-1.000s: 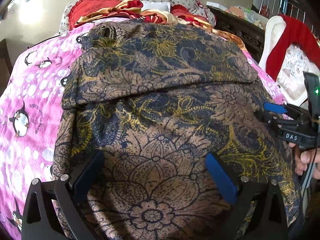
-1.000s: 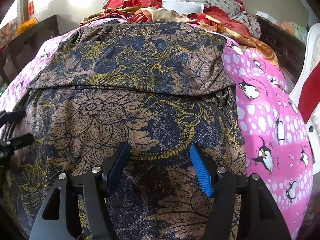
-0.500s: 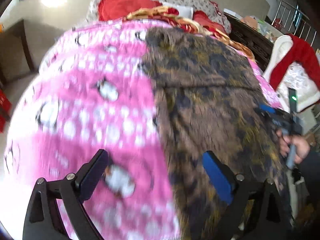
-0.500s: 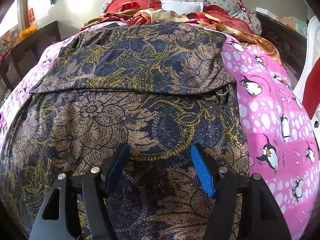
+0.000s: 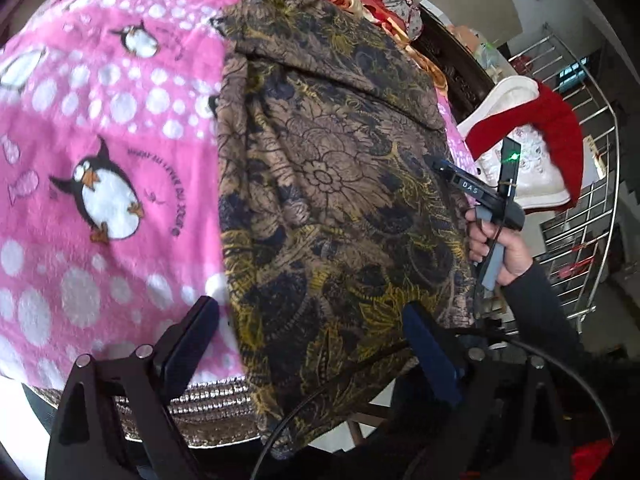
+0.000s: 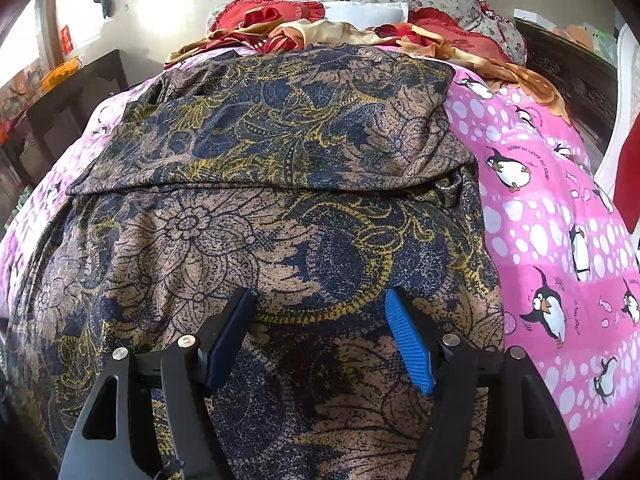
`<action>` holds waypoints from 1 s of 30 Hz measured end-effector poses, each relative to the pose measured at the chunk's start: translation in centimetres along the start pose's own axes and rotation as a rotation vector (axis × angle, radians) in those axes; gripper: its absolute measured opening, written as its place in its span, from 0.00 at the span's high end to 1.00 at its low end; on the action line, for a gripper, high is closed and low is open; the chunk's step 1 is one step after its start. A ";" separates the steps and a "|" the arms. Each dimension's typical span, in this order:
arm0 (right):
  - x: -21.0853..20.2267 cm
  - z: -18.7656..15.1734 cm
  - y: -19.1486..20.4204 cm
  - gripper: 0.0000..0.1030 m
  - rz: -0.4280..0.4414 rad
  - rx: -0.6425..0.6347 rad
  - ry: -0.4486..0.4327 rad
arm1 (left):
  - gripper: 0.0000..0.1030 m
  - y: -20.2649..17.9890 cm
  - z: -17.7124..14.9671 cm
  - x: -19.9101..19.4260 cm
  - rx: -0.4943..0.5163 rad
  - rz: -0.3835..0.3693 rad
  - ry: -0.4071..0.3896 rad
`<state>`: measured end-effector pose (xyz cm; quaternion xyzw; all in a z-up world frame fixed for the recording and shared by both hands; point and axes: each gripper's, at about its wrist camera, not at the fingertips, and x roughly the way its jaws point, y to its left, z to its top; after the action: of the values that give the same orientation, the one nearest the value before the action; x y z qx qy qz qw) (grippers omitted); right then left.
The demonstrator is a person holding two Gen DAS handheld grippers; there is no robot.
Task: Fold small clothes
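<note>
Over the patterned garment (image 6: 280, 208) both grippers gape — left gripper (image 5: 316, 336), right gripper (image 6: 320, 332); its near hem is cut off.

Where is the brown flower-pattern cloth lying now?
In both wrist views the brown floral cloth lies spread on the pink penguin blanket, its near edge hanging over the bed's edge, below the red and gold pile.

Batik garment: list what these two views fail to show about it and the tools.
- Batik garment: in the left wrist view its near hem drops over the bed edge, out of sight.
- Same garment, right wrist view: its near edge is cut off behind the right tool.
- Left wrist view: pink penguin blanket partly blurred.
- Left tool: absent from the right wrist view.
</note>
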<state>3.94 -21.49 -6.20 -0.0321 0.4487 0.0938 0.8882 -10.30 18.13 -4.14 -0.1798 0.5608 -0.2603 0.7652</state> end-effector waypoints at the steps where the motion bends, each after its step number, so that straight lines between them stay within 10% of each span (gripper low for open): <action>1: 0.0 0.0 0.0 0.31 0.001 0.001 0.000 | 0.13 0.2 0.2 0.1 -0.008 -0.006 0.002; 8: -0.3 0.3 -0.2 0.32 0.024 0.014 0.022 | 0.37 1.2 0.8 -0.1 -0.024 -0.027 0.049; 14: -9.2 -0.1 -3.1 0.46 0.143 0.092 -0.064 | 0.44 1.3 -0.7 -0.4 0.009 -0.089 0.088; 20: -16.1 -6.4 -5.4 0.46 0.146 -0.011 -0.032 | 0.44 1.2 -1.2 -0.1 0.034 -0.113 0.078; 30: -15.0 -16.2 -11.6 0.46 0.215 0.190 0.050 | 0.52 0.4 -1.6 0.2 0.089 -0.170 0.072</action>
<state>-15.33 -37.19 -4.17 0.0982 0.4785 0.1444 0.8605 -11.71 18.39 -5.04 -0.1830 0.5585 -0.3552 0.7269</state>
